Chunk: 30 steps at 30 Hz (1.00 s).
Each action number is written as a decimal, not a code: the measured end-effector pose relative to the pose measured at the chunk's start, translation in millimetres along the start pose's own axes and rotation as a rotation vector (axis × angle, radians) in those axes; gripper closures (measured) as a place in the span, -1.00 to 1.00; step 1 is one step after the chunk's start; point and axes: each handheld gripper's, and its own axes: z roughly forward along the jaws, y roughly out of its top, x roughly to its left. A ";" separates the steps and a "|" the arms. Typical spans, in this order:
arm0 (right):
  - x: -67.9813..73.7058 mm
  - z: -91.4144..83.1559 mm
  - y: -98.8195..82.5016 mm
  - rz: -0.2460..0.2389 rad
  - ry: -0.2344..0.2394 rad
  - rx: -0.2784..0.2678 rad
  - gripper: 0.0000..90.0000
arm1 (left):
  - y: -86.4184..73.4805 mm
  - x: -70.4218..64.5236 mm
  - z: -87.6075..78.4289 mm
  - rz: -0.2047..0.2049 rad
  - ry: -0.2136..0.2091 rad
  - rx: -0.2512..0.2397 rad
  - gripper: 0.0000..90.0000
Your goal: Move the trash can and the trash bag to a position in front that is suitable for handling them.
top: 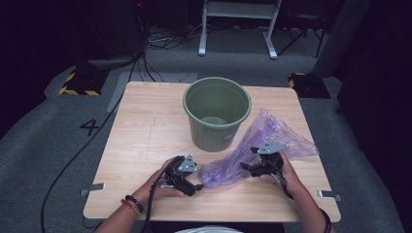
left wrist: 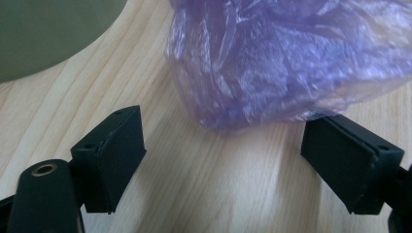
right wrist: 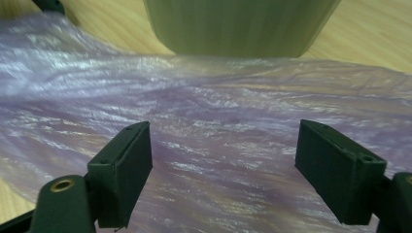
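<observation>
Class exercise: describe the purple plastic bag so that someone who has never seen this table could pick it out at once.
Start at the light wooden table and find the green bucket standing near its far edge. Just in front and to the right of it lies the purple plastic bag, between the two grippers. It is the one thin, crinkled, see-through thing there, flat on the wood.

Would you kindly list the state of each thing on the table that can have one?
Green bucket: upright on the table, open at the top.
Purple plastic bag: crumpled, lying flat beside the bucket.
Left tongs: open, bag's end just ahead, not gripped.
Right tongs: open, over the bag, not gripping it.
</observation>
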 end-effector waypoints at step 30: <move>-24.9 11.6 -6.7 0.065 -0.009 0.022 0.91 | -12.9 7.4 -13.1 -0.016 0.021 0.001 -0.66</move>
